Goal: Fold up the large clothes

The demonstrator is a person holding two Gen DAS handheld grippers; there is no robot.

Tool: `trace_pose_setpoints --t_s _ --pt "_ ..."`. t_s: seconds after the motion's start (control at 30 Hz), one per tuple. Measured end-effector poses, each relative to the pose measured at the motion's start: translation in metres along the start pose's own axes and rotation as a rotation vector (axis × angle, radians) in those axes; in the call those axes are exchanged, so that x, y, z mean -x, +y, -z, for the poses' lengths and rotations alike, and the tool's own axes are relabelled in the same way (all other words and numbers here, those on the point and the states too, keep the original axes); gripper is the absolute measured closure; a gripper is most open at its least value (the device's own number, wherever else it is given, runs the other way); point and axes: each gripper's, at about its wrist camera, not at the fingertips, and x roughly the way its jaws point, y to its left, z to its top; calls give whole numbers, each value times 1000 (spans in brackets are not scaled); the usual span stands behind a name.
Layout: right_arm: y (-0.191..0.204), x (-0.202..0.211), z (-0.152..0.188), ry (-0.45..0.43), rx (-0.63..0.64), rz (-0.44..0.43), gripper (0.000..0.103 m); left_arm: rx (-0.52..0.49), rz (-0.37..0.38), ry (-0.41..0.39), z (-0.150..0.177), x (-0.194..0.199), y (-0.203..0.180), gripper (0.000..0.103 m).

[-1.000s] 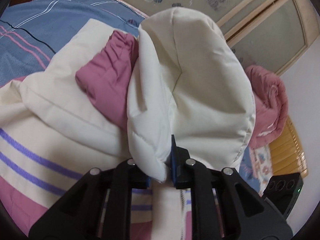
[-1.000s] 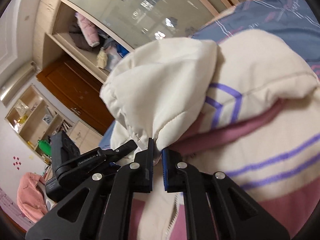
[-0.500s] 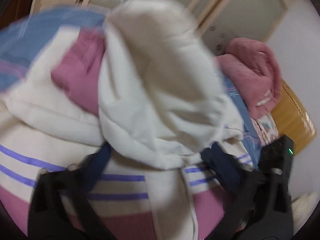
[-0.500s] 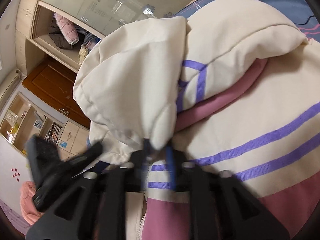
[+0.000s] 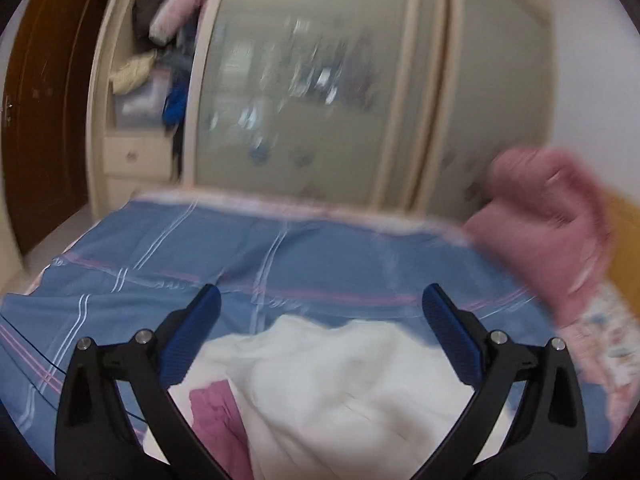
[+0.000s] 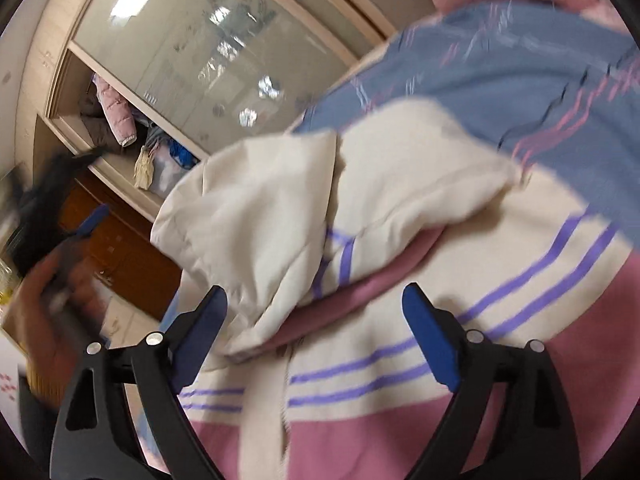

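Note:
A cream and pink padded jacket (image 6: 400, 280) with purple stripes lies on the bed. Its cream hood (image 6: 256, 220) is folded down over the chest. My right gripper (image 6: 316, 320) is open and empty, just above the hood's edge. My left gripper (image 5: 320, 324) is open and empty, raised above the cream hood (image 5: 332, 392), with pink lining (image 5: 212, 404) showing beside it. In the right wrist view the left gripper (image 6: 52, 208) is a blur at the left, held in a hand.
The bed has a blue striped sheet (image 5: 200, 264). A rolled pink blanket (image 5: 548, 224) lies at the bed's right side. A wardrobe (image 5: 320, 80) with frosted doors and an open shelf of clothes stands behind. A brown door (image 5: 36, 100) is at the left.
Both grippers let go of the cream hood and opened wide. The hood now rests on the jacket. The left gripper lifted and tilted up towards the wardrobe.

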Motion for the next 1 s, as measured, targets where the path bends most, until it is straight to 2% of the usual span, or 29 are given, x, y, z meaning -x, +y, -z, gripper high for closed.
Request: trace_pose_setpoints --t_s 0.03,0.07,0.1,0.17,0.2,0.3,0.4,0.5,0.6,0.67,0.73,0.8,0.83,0.9,1.0 --pt "0 0 -1 -10 15 15 14 -11 -32 68 4 -25 -1 12" --pt "0 0 -1 -16 25 24 14 -27 -60 149 14 -50 1 29" --pt "0 0 -2 -26 43 38 14 -51 -87 273 34 -80 -1 36" --pt "4 -1 -3 -40 72 47 14 -84 -97 368 66 -103 -5 39" --pt "7 0 -3 -49 94 52 14 -118 -99 381 87 -107 -7 39" --pt "18 -2 -2 -79 187 85 14 -205 -133 334 123 -99 -13 39" --pt "37 -6 -7 -157 335 166 11 -249 -159 227 146 -95 -19 40" --pt "71 -25 -32 -209 471 237 5 -237 -141 203 148 -100 -15 39" --pt "92 -68 -66 -224 518 270 3 -229 -133 191 150 -98 -17 38" --pt "93 -107 -84 -190 512 294 3 -213 -119 179 152 -96 -15 38" --pt "84 -148 -89 -119 527 342 3 -182 -92 171 153 -94 -9 38" --pt "61 -183 -79 -22 551 417 3 -156 -68 164 154 -95 -5 38" --pt "44 -198 -67 -1 576 421 2 -138 -56 155 154 -94 -1 38" --pt "21 -193 -67 -21 504 369 2 -178 -72 158 158 -96 -9 35" --pt "10 -195 -74 7 482 360 2 -162 -63 156 156 -95 -7 35"
